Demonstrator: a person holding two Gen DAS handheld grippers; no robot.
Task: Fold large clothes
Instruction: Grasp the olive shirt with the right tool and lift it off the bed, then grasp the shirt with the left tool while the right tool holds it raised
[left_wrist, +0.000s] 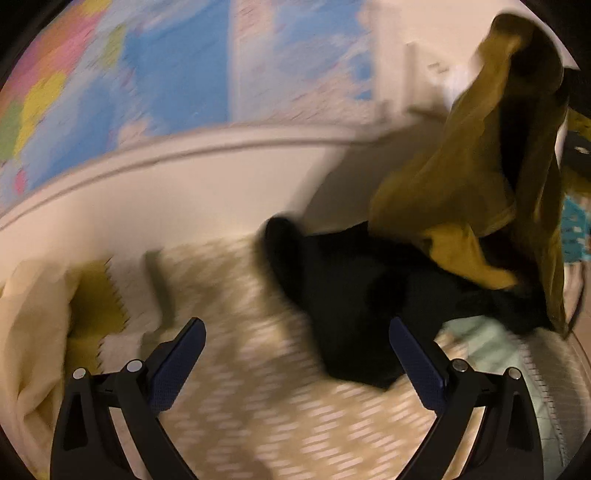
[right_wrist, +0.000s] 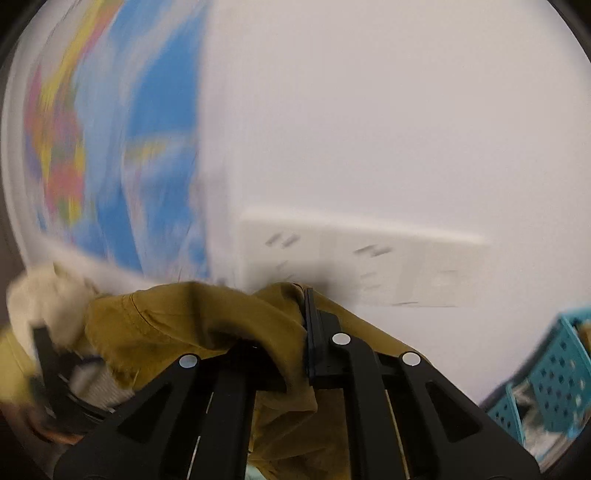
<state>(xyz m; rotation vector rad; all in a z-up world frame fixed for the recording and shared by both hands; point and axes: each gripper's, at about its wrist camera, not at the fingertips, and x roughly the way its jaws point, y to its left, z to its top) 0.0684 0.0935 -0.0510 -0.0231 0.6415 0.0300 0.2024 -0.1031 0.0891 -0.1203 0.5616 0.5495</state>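
Bunching olive garment (right_wrist: 192, 325) between closed right jaws

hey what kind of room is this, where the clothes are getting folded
Probably a bedroom: clothes lie on a patterned bedspread against a pale headboard, a world map hangs on the wall, and a teal basket stands nearby.

A colourful world map (left_wrist: 155, 74) is hung on a white wall (right_wrist: 388, 110), above a curved white headboard rail (left_wrist: 184, 155). A white socket panel (right_wrist: 362, 258) is mounted on the wall beside it. A checked bedspread (left_wrist: 258, 387) is spread below, and a perforated teal basket (right_wrist: 554, 369) is seen at the right edge.
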